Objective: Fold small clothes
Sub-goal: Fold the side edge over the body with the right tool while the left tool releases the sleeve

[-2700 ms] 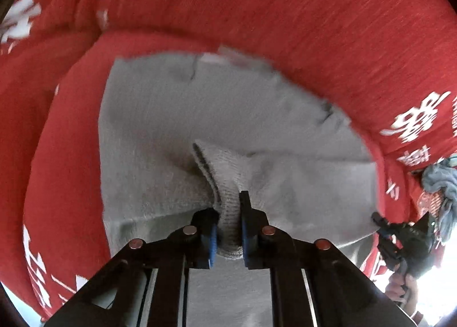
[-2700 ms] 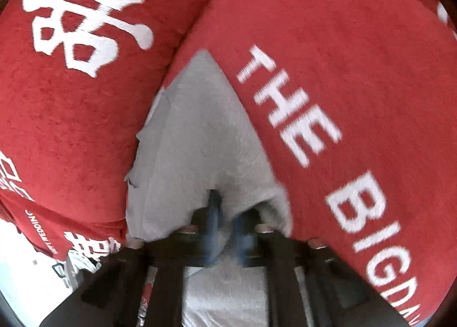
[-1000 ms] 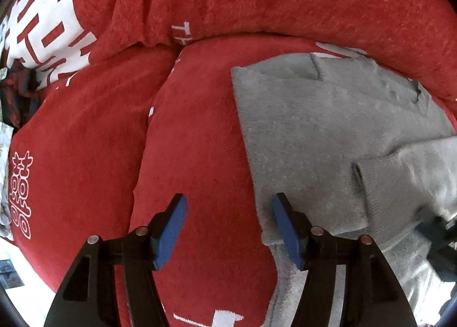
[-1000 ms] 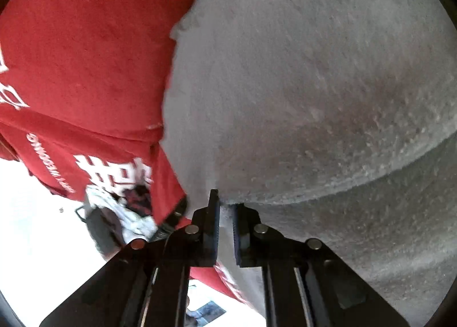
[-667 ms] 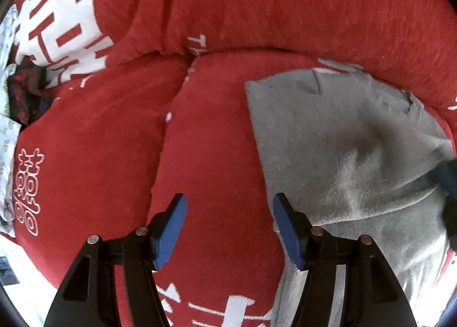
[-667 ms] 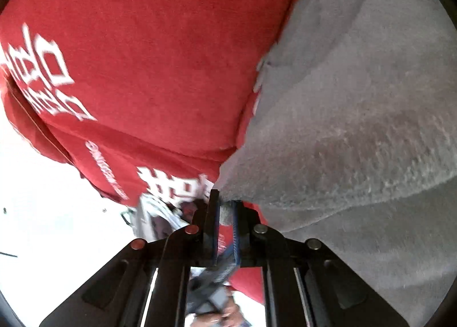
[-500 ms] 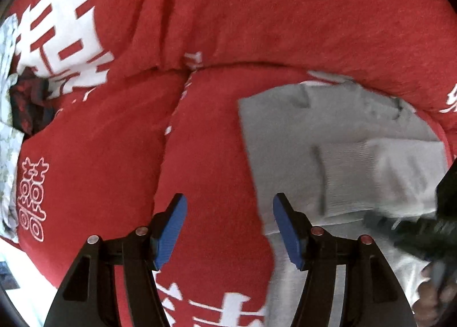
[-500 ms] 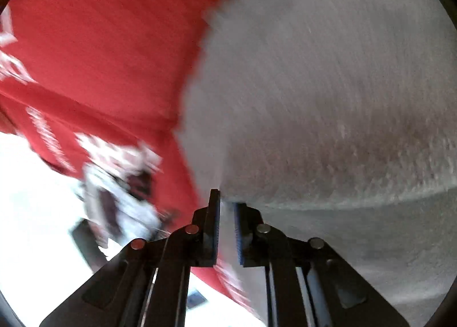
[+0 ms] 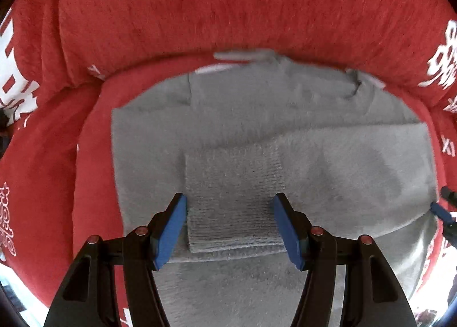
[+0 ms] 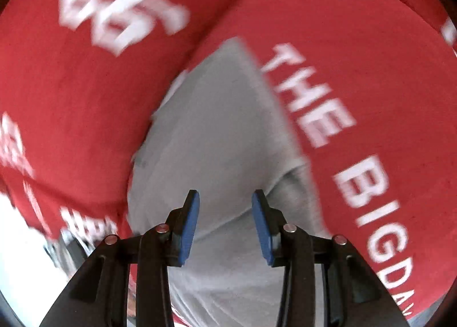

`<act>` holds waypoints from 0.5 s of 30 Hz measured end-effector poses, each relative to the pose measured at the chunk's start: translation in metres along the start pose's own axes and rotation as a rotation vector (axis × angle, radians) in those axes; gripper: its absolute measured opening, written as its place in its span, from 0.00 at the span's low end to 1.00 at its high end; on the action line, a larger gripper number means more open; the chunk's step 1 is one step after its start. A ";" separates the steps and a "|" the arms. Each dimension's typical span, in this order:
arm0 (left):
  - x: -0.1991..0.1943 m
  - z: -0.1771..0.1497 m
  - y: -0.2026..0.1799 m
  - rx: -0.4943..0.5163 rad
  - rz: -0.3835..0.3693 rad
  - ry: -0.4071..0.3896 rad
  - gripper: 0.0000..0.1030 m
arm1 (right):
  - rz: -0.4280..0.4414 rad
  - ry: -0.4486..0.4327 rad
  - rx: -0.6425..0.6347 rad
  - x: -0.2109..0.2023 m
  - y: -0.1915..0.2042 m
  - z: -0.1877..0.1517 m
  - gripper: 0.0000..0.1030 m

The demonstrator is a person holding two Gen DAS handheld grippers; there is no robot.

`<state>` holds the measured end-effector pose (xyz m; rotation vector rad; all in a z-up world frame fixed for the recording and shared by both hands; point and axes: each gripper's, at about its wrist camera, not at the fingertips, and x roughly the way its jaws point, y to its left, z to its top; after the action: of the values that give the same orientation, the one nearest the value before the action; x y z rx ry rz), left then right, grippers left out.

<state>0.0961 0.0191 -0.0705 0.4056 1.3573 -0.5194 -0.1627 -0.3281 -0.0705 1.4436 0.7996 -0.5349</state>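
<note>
Grey knitted garment (image 9: 257, 115) spread flat on red cushions (image 9: 228, 12) printed with white lettering, back edge tucked against the seam where the seat cushion meets the upright one. One sleeve (image 9: 314, 164) folded across the body, ribbed cuff (image 9: 232, 201) lying on top near the front edge.

Left claw (image 9: 230, 231) pointing straight down over the garment, blue pads (image 9: 171, 230) well apart, straddling the ribbed cuff with a gap on either side; nothing pinched. Tip of another blue pad just visible at the far right edge of the left wrist view, beside the garment's right side.

Right claw (image 10: 225, 227) tilted downward over one end of the same grey garment (image 10: 211, 141), jaws opening, blue fingers (image 10: 188, 227) apart, cloth lying below them but not pressed by either pad. Right wrist view blurred. White words "THE BIG" readable on the red cushion (image 10: 357, 55) just beside the garment's right edge; larger white characters on the cushion to the upper left. Bright, washed-out area at the lower left corner, contents impossible to tell.
</note>
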 end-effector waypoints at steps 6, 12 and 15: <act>0.001 -0.004 -0.007 -0.004 0.037 0.004 0.62 | 0.030 -0.106 -0.054 -0.021 0.003 0.023 0.00; 0.003 -0.010 -0.005 -0.025 0.047 0.009 0.63 | 0.028 0.017 -0.085 -0.022 -0.001 0.024 0.05; 0.004 -0.009 -0.003 -0.020 0.042 0.015 0.63 | 0.093 0.059 -0.047 -0.014 -0.002 0.007 0.21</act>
<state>0.0872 0.0212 -0.0761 0.4217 1.3650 -0.4690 -0.1720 -0.3368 -0.0613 1.4515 0.7830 -0.4021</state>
